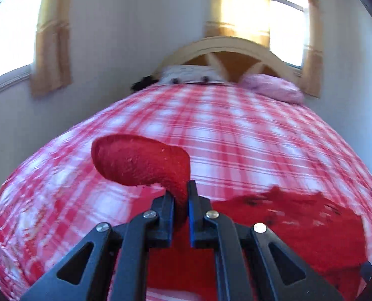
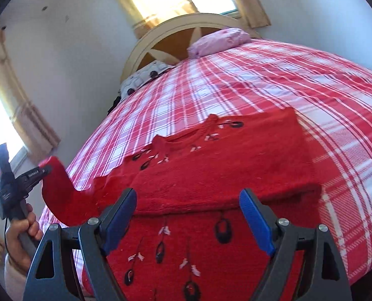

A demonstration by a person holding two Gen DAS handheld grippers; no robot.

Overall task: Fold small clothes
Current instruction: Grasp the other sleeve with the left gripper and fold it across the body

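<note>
A small red knitted sweater [image 2: 223,165] with black and white embroidery lies on the red-and-white checked bedspread [image 2: 261,80], its right sleeve folded over the body. My left gripper [image 1: 180,195] is shut on the left sleeve [image 1: 140,160] and holds it lifted above the bed; it also shows in the right wrist view [image 2: 45,169] at the far left, with the sleeve [image 2: 60,195] hanging from it. My right gripper [image 2: 188,200] is open and empty, hovering over the sweater's lower half. The sweater body shows in the left wrist view [image 1: 298,220] at the lower right.
A pink pillow [image 2: 218,40] and a white spotted pillow [image 2: 145,77] lie by the arched wooden headboard [image 2: 175,27]. Curtained windows [image 1: 7,32] are behind the bed and at the left. A white wall [image 1: 123,37] runs along the bed's left side.
</note>
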